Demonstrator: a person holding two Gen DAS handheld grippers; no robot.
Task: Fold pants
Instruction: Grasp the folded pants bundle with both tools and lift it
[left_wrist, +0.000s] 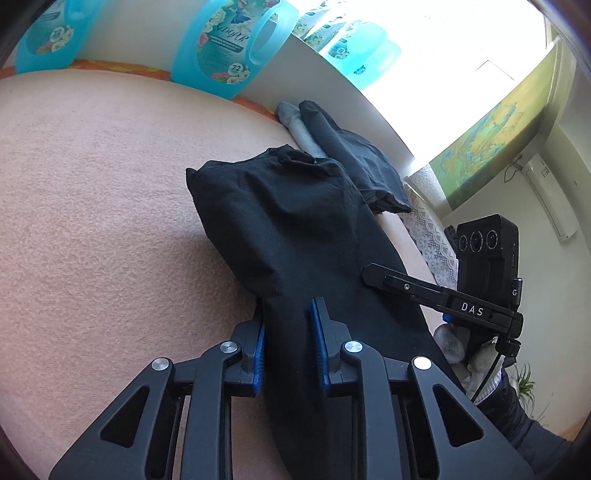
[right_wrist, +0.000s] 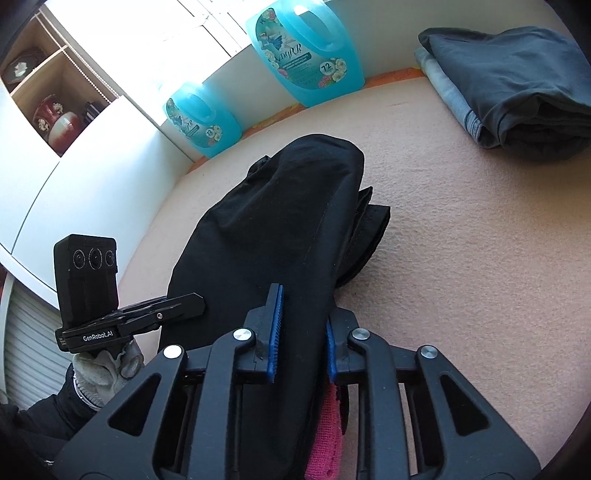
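Black pants (left_wrist: 288, 221) lie partly lifted over a pink surface (left_wrist: 92, 203). My left gripper (left_wrist: 288, 328) is shut on a bunch of the black cloth near me. In the right wrist view the same pants (right_wrist: 273, 221) rise from the surface into my right gripper (right_wrist: 301, 325), which is shut on the cloth. The far part of the pants rests doubled on the surface. The right gripper also shows in the left wrist view (left_wrist: 373, 275), and the left one in the right wrist view (right_wrist: 195, 301).
A stack of folded dark and grey clothes (right_wrist: 517, 96) lies at the far right by the white wall. Blue detergent jugs (right_wrist: 306, 55) (right_wrist: 201, 118) stand along the wall. A pink cloth (right_wrist: 327, 435) shows under my right gripper. Open shelves (right_wrist: 48, 99) sit at the left.
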